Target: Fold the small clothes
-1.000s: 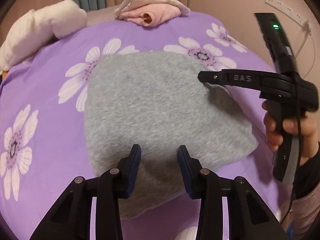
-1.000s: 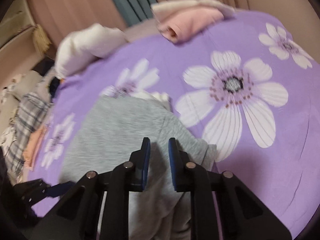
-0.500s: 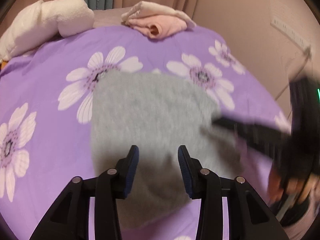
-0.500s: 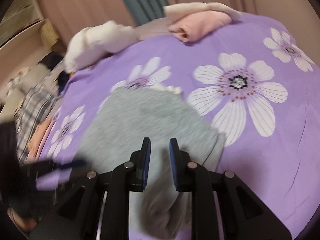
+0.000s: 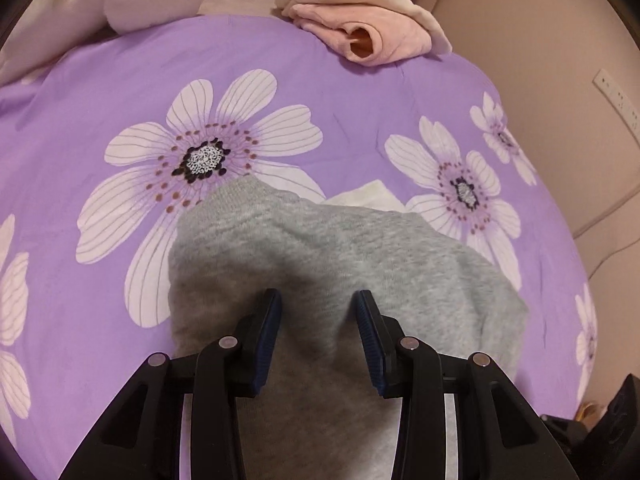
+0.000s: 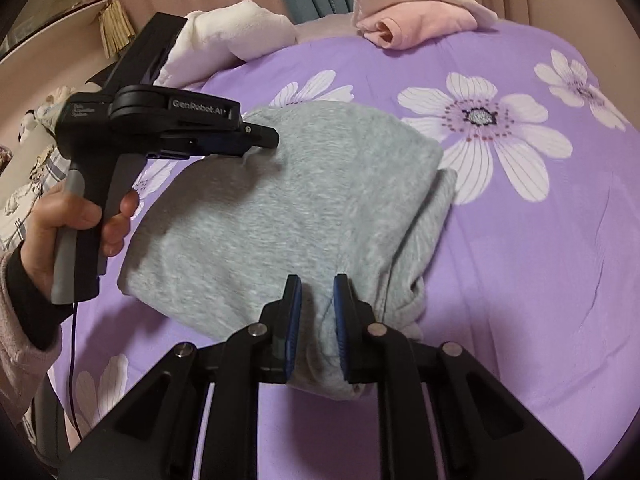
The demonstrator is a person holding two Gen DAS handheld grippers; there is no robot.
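Black grippers (image 6: 316,312) (blue pads), pink sleeve (image 6: 20,356)

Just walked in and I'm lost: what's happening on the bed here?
A person is folding a grey garment on a purple flowered bedspread with two handheld grippers. The right gripper pinches a bunched near edge of the cloth. The left gripper hangs open over the garment's far side, its tips at the fabric. A folded pink garment lies at the bed's far end.
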